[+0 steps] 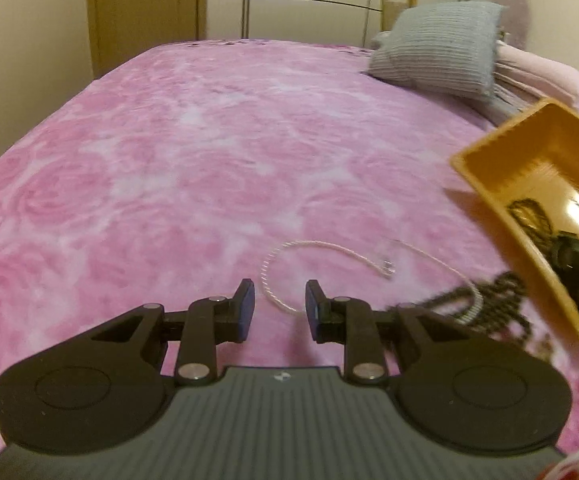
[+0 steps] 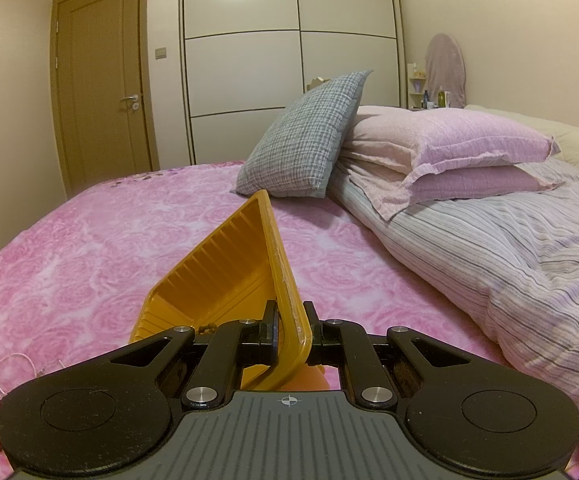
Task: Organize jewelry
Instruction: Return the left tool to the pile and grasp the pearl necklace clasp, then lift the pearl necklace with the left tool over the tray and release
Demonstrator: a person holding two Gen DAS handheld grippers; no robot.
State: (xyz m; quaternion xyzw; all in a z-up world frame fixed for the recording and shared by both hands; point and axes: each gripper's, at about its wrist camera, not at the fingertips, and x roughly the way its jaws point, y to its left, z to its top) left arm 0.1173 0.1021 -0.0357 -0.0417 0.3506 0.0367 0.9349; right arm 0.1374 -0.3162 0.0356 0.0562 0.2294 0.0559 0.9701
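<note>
Left claw (image 1: 279,308) is open over the white chain (image 1: 289,246).
Right claw (image 2: 291,330) grips the yellow box (image 2: 225,280). Go low, pinch the chain's middle.

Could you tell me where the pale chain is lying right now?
In the left wrist view, the pale chain lies on the pink bedspread, just ahead of the left gripper.

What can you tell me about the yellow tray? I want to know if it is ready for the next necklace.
The yellow tray looks like plastic, rectangular, with ribbed inner walls. The right gripper is shut on its rim, holding it tilted over the pink bedspread. Dark jewelry lies in its low end.
</note>
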